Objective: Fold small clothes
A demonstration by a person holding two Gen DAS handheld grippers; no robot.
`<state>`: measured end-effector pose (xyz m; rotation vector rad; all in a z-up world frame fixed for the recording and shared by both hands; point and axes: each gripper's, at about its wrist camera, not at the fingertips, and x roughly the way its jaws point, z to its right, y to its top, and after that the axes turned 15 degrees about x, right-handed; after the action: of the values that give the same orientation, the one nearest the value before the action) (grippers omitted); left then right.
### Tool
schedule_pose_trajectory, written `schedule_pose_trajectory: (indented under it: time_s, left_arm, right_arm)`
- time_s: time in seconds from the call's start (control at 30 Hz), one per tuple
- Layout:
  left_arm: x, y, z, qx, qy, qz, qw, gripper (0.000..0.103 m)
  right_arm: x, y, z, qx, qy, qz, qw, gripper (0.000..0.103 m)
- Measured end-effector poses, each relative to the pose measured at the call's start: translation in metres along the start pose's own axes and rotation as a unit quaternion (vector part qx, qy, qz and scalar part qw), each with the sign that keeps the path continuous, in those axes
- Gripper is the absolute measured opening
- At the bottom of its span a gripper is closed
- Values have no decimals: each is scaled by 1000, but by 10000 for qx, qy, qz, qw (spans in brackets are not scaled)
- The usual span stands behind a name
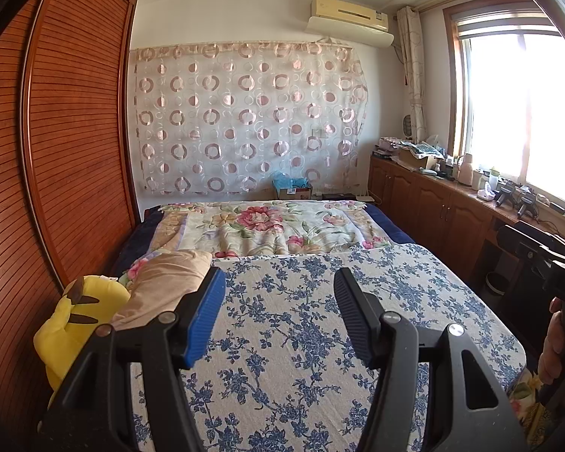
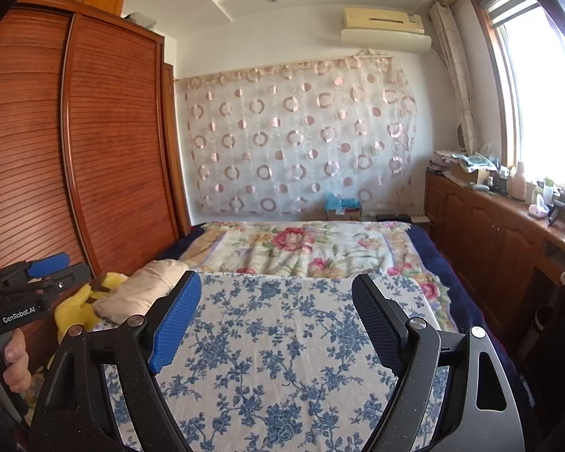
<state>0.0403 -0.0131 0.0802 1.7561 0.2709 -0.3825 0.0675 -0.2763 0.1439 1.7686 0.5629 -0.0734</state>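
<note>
Presently left gripper [image 1: 278, 301] and right gripper [image 2: 277, 312] both hover released, empty, above the blue-floral sheet [image 1: 320, 320] on the bed [image 2: 452, 260]. No small garment visible, so its axis cannot be told.

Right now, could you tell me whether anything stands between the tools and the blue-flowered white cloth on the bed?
Nothing visible does: the left tool and right tool are open above the blue-flowered white cloth.

The bed [image 1: 391, 237] has a blue-flowered sheet [image 1: 320, 324] near, a pink floral blanket [image 1: 267, 226] far, and a beige pillow [image 1: 162, 282] and yellow plush [image 1: 75, 320] left.
</note>
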Motion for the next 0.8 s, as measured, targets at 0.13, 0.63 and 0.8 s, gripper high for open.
schedule_pose_trajectory:
  time_s: [0.13, 0.63, 0.8]
  left_arm:
    - [0, 0, 0, 3, 4, -1, 10000, 60]
    - [0, -1, 1, -1, 3, 6, 10000, 60]
    - [-1, 0, 1, 4, 2, 5, 10000, 60]
  right_arm:
    - [1, -1, 1, -2, 4, -1, 10000, 84]
    - [1, -1, 1, 1, 5, 2, 10000, 84]
    - [1, -1, 1, 2, 7, 5, 10000, 84]
